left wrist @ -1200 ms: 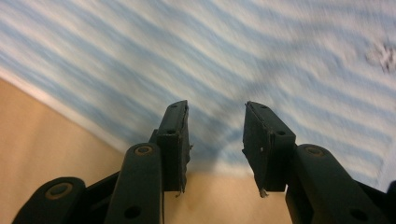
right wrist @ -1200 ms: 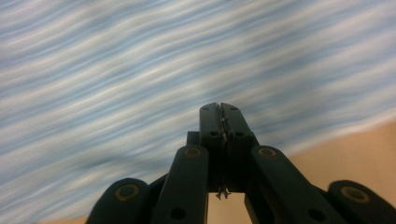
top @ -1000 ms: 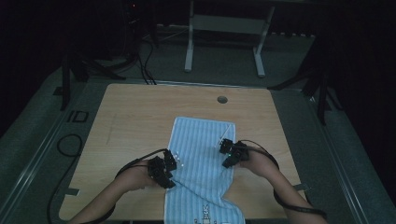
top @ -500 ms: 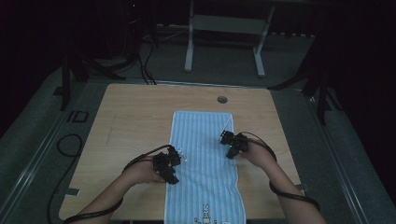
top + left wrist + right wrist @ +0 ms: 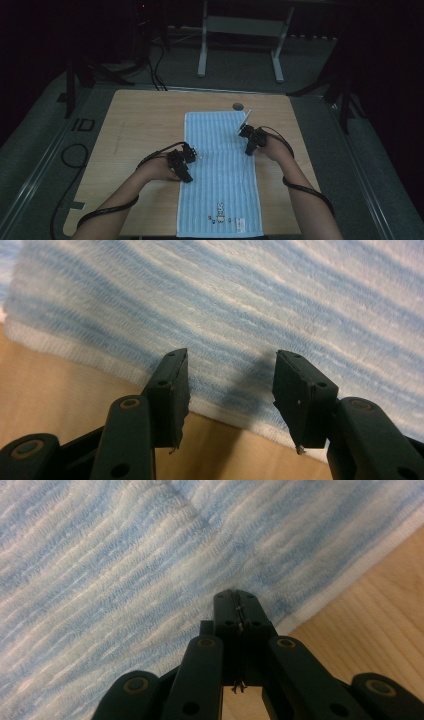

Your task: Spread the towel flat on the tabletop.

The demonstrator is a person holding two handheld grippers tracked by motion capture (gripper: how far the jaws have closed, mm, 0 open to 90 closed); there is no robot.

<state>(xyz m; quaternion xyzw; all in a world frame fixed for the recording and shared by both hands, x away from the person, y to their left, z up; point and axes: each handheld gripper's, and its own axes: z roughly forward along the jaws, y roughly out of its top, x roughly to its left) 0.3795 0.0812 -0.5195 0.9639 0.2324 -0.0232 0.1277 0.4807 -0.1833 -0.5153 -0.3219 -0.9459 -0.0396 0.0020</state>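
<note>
Wooden surface (image 5: 145, 125) carries the blue striped towel (image 5: 217, 170), flat, lengthwise. My left tongs (image 5: 186, 159) at its left edge, jaws just been opening, nothing between. Right tongs (image 5: 248, 136) at right edge, closed, prob. empty.

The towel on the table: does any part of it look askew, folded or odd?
Mostly no. The towel lies flat and straight along the table. One oddity: its far right corner stands up off the surface, just beyond the right gripper.
</note>
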